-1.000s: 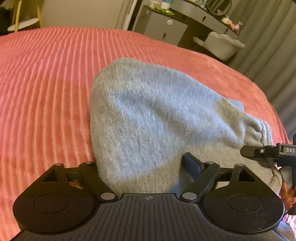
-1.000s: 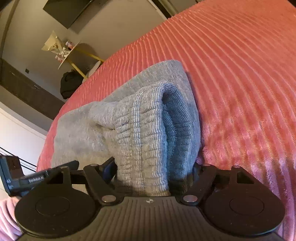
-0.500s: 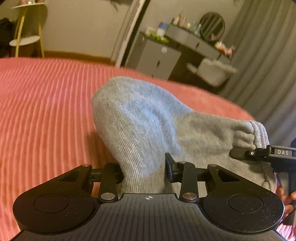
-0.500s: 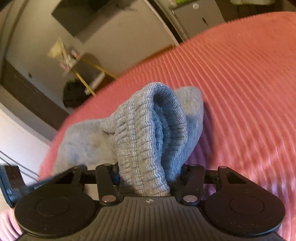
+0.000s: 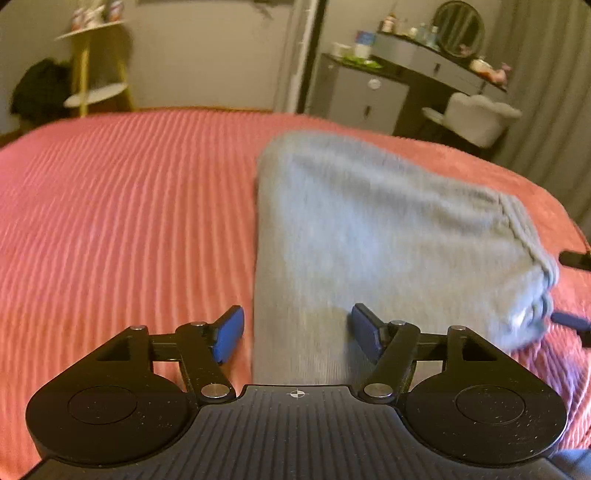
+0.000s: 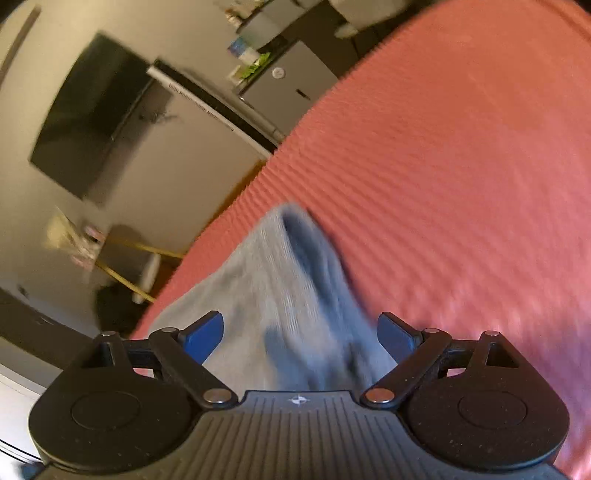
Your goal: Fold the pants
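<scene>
1. Coral ribbed bedspread [image 5: 122, 206] fills most of both of my views, with a bedroom behind it: a grey dresser [image 5: 354, 92] with a round mirror [image 5: 458, 27] in the upper right of the left wrist view, and a yellow-legged side table [image 5: 94, 70] in the upper left.
2. From the left wrist I see the grey pants [image 5: 369, 236] lying folded on the bedspread, a compact bundle running from bottom centre to the right edge, with the ribbed waistband bunched at the right end.
3. My left gripper [image 5: 297, 332] stands released: its jaws have just been opening, the blue pads [image 5: 229, 334] are spread, and the near end of the pants lies between them with a visible gap on the left side.
4. At the far right edge of that view, 2 dark finger tips of my other gripper flank the waistband end.
5. From the right wrist, tilted and blurred, my right gripper [image 6: 301, 338] is also let go: its jaws have just been opening, and the pants [image 6: 280, 280] sit loose between the spread pads [image 6: 205, 336].
6. A dark wall-mounted screen [image 6: 88, 114] shows at upper left.
</scene>
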Available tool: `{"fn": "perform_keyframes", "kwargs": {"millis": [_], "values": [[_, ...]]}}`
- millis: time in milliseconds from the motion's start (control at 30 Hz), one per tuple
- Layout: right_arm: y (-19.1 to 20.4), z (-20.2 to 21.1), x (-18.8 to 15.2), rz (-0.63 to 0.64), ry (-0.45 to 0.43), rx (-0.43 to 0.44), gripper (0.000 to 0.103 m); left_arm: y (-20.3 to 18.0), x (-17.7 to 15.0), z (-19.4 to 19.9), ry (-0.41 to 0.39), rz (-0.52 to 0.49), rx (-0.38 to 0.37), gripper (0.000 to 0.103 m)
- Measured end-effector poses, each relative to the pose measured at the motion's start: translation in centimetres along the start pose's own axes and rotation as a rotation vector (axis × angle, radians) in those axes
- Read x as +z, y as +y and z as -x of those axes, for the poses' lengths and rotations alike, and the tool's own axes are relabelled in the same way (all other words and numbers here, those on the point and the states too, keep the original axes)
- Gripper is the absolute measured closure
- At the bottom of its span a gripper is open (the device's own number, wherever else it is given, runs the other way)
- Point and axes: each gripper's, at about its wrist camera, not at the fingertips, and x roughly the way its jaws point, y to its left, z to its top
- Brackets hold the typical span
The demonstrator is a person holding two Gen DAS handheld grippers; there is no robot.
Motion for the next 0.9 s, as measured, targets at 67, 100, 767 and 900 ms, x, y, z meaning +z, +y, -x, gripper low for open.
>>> {"fn": "perform_keyframes", "kwargs": {"millis": [67, 100, 767, 900], "values": [[-1.2, -0.1, -1.8, -0.056, 0.012, 0.036, 0.022, -0.3, -1.6, 0.6, -0.001, 0.048, -0.008, 0.031], [-1.5, -0.7, -2.4, -0.079, 0.035, 0.051, 0.031, -0.4, -1.9, 1.0, -0.01, 0.074, 0.0, 0.03], [3.6, -1.6, -3.3, 0.242, -0.254, -0.199, 0.032, 0.1, 2.1, 3.0, -0.176, 0.101, 0.096, 0.029], [9.1, -1.8, -3.7, 0.612, -0.381, -0.153, 0.049, -3.2, 5.5, -0.2, -0.232, -0.033, 0.087, 0.029]]}}
